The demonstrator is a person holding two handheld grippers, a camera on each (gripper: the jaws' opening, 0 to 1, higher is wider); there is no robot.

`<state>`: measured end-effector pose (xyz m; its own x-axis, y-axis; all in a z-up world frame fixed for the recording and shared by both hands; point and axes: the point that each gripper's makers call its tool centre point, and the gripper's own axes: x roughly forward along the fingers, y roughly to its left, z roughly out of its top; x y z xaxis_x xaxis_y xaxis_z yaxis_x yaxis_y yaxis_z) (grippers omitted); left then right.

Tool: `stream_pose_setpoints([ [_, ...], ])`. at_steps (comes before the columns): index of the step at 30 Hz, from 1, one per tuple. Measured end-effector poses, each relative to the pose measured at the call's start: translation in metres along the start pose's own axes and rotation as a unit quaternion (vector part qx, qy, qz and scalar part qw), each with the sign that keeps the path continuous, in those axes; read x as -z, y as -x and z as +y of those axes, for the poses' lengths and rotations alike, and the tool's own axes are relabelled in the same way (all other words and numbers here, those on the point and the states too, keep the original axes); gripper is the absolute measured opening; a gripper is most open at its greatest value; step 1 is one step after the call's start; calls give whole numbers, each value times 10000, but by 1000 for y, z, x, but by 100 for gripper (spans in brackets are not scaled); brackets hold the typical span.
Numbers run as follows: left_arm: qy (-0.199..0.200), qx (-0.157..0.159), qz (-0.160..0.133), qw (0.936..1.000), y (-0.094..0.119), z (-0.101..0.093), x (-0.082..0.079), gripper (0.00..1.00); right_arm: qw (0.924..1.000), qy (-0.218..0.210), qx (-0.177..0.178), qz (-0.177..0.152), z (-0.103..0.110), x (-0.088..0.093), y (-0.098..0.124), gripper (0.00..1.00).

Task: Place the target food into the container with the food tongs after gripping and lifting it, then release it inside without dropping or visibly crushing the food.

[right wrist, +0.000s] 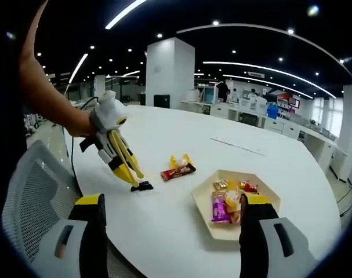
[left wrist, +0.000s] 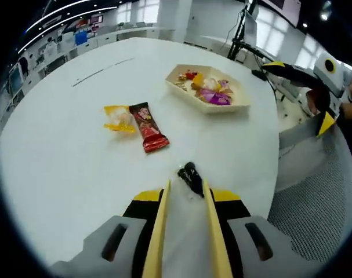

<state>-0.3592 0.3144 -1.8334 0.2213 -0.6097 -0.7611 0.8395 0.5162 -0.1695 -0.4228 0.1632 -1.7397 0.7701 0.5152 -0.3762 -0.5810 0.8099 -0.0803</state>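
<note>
Left gripper view shows me a small dark wrapped candy (left wrist: pixel 191 176) lying on the white table (left wrist: pixel 65 156), right at the tips of my left gripper (left wrist: pixel 186 186), whose yellow tongs bracket it but are not visibly clamped on it. Beyond it lie a red packet (left wrist: pixel 148 127) touching a yellow wrapped sweet (left wrist: pixel 119 118), and farther off the hexagonal tray (left wrist: pixel 225 105) of mixed sweets. In the right gripper view my right gripper (right wrist: pixel 173 217) hangs wide open near the tray, holding nothing, beside a mesh chair (right wrist: pixel 28 197).
</note>
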Motion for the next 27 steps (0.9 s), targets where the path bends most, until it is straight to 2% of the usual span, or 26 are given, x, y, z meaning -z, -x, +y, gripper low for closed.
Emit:
stream_pose_setpoints([
  [2, -11, -41, -47, 10000, -2, -8, -4, 26, 10000, 6, 10, -4, -1, 0, 0, 95],
  [7, 157, -671, 136, 9975, -13, -4, -2, 26, 10000, 17, -1, 23, 0, 1, 0, 95],
  [9, 248, -693, 83, 9973, -15, -2, -1, 26, 10000, 31, 12, 37, 0, 2, 0, 94],
  [10, 531, -742, 19, 9958, -16, -3, -5, 26, 10000, 27, 6, 40, 0, 2, 0, 94],
  [11, 568, -755, 15, 9955, -16, -4, -7, 27, 10000, 36, 6, 47, 0, 2, 0, 94],
  [15, 434, -794, 75, 9959, -21, -6, -11, 26, 10000, 64, -10, 53, 1, 2, -1, 94],
  [16, 293, -784, 107, 9964, -21, -8, -11, 25, 10000, 59, -14, 58, 1, 2, -1, 94],
  [17, -108, -806, 201, 9965, -21, -7, -10, 24, 10000, 55, -17, 63, 1, 3, -1, 94],
  [18, -342, -849, 260, 9955, -21, -7, -9, 24, 10000, 60, -12, 64, 1, 2, -1, 94],
  [19, -547, -696, 180, 9959, -22, -13, -11, 22, 10000, 59, -1, 51, 1, 2, -1, 94],
  [21, -916, -615, 235, 9936, -20, -18, -10, 21, 10000, 49, 17, 42, -1, 2, -1, 94],
  [25, -511, -405, 303, 9974, -19, -23, -4, 21, 10000, 40, 46, 22, -1, 1, 0, 94],
  [27, -517, -400, 285, 9975, -20, -20, -4, 22, 10000, 39, 44, 24, -1, 1, 0, 94],
])
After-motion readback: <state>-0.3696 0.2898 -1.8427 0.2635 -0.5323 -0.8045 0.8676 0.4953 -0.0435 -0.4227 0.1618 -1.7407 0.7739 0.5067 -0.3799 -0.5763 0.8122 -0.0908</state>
